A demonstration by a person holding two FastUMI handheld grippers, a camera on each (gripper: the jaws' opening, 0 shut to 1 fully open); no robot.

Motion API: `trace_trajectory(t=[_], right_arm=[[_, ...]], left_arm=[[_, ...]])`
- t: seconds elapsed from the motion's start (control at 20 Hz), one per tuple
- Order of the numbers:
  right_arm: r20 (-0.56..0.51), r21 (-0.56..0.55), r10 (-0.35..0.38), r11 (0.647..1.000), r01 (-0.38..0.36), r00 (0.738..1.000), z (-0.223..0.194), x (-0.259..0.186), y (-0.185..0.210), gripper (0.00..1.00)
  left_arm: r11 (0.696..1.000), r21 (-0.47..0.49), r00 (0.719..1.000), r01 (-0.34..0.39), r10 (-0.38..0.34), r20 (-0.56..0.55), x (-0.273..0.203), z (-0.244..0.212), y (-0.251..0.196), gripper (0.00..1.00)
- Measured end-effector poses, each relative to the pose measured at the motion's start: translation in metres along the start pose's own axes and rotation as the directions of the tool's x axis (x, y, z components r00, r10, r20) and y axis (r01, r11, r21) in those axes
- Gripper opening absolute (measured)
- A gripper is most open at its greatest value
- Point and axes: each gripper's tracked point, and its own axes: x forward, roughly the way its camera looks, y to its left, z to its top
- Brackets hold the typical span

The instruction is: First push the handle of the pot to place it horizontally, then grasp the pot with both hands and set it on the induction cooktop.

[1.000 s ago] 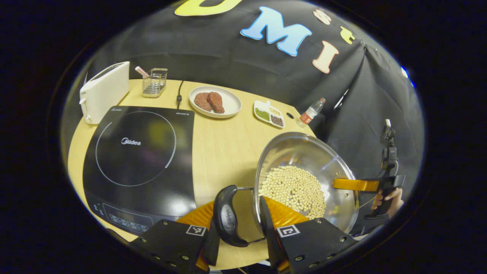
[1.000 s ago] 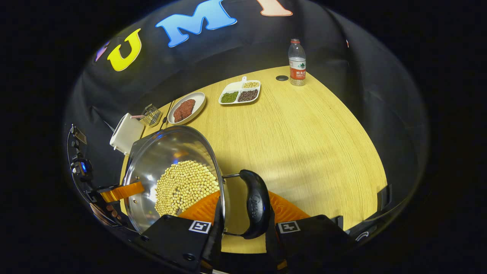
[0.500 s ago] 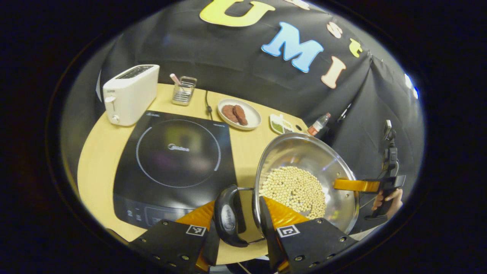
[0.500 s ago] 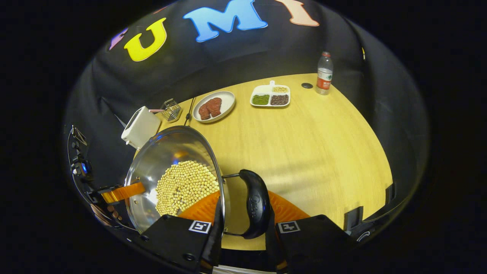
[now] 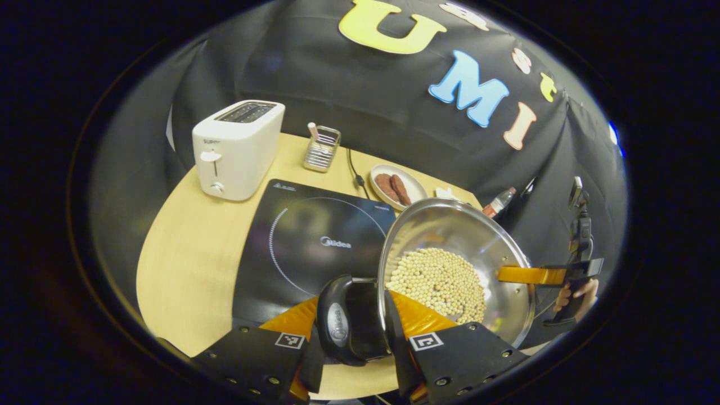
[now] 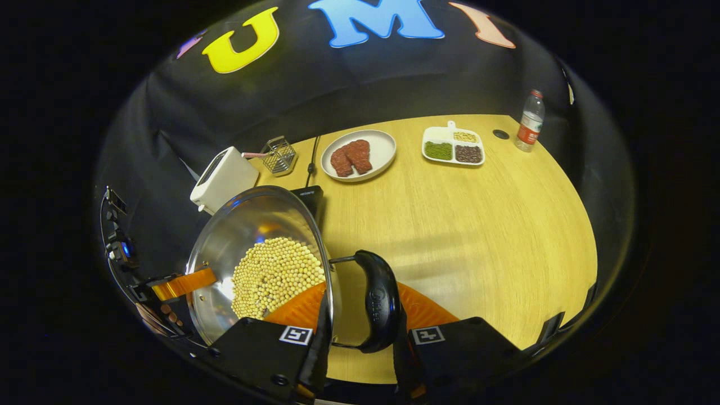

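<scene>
The pot, holding pale beans, is held above the desk by both side handles. In the left gripper view, the left gripper is closed on one black handle, its fingers pressed against it. In the right gripper view, the right gripper is clamped on the other handle. The pot's near edge is seen over the induction cooktop. Farther back a toaster, a wire basket and a plate of meat are set on the desk.
</scene>
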Motion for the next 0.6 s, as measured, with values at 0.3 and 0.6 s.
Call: trace_trajectory(t=[0.3,0.6], right_arm=[[-0.003,-0.003,0.057,0.998,-0.057,0.998,0.025,0.052,0.043,0.50],[0.005,0.022,0.073,0.997,-0.073,0.997,0.039,0.094,0.064,0.49]], left_arm=[[0.998,0.017,0.998,-0.063,0.062,0.032,0.012,0.040,0.056,0.52],[0.996,0.040,0.996,-0.079,0.077,0.048,0.035,0.063,0.091,0.52]])
